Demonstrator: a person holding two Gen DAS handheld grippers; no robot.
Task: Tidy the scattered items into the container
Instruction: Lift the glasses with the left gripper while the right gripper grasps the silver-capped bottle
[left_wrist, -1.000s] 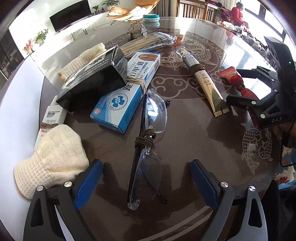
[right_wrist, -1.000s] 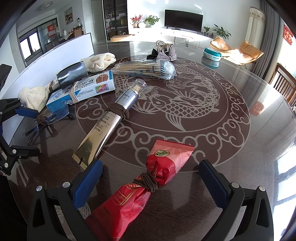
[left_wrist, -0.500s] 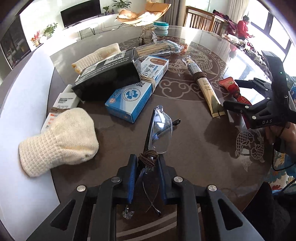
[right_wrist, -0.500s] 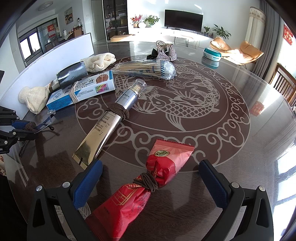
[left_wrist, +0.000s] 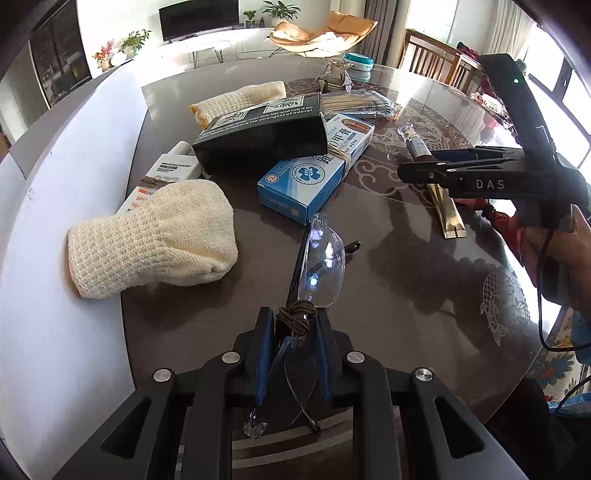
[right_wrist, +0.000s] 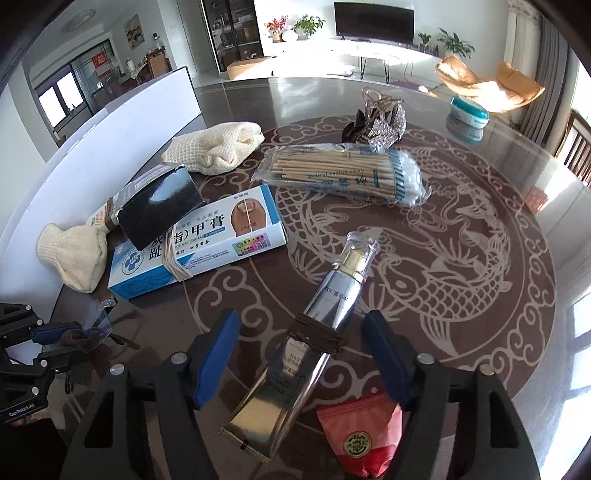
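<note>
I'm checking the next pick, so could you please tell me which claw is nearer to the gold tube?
Right. The right claw straddles the gold tube, jaws closing; the left claw is away, shut on the glasses.

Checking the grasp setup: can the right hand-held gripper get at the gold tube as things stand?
Probably yes: the gold tube lies between the closing jaws of the right hand-held gripper, pads not yet touching, nothing in between.

"DAS" on right gripper (left_wrist: 421, 164) body. "GenRobot.AI" on left gripper (right_wrist: 55, 332) housing. "甲膏", "NAIL CREAM" on blue box (right_wrist: 199, 247). Black box (left_wrist: 262, 142): "...rub it on...strongest of odors".
</note>
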